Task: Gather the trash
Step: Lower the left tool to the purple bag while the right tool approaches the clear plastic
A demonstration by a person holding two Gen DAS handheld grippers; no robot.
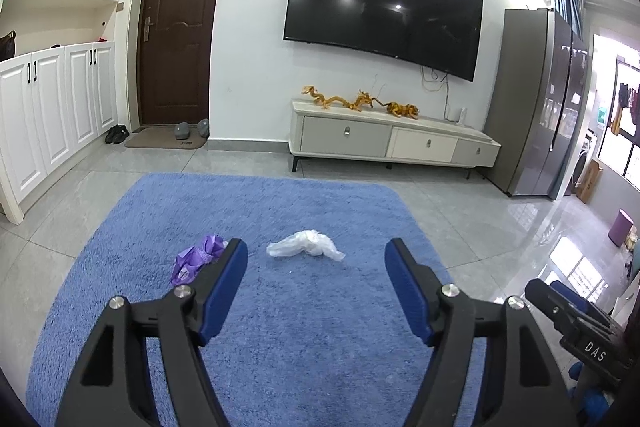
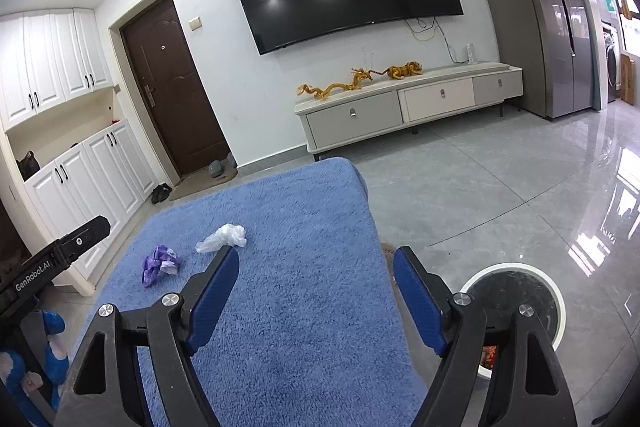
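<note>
A crumpled clear plastic bag (image 1: 306,244) lies on the blue rug (image 1: 280,327), just ahead of my open, empty left gripper (image 1: 316,255). A crumpled purple wrapper (image 1: 196,259) lies to its left, partly behind the left finger. In the right wrist view the plastic bag (image 2: 222,238) and purple wrapper (image 2: 158,263) lie on the rug (image 2: 300,287), ahead and left of my open, empty right gripper (image 2: 316,261). A round white trash bin with a black liner (image 2: 516,297) stands on the tile beside the rug, behind the right finger.
A TV cabinet (image 1: 392,143) with golden dragon figures stands under the wall TV. White cupboards (image 1: 52,115) line the left wall beside a brown door (image 1: 176,39). A grey fridge (image 1: 536,103) stands at the right. Shoes lie by the doormat (image 1: 164,141).
</note>
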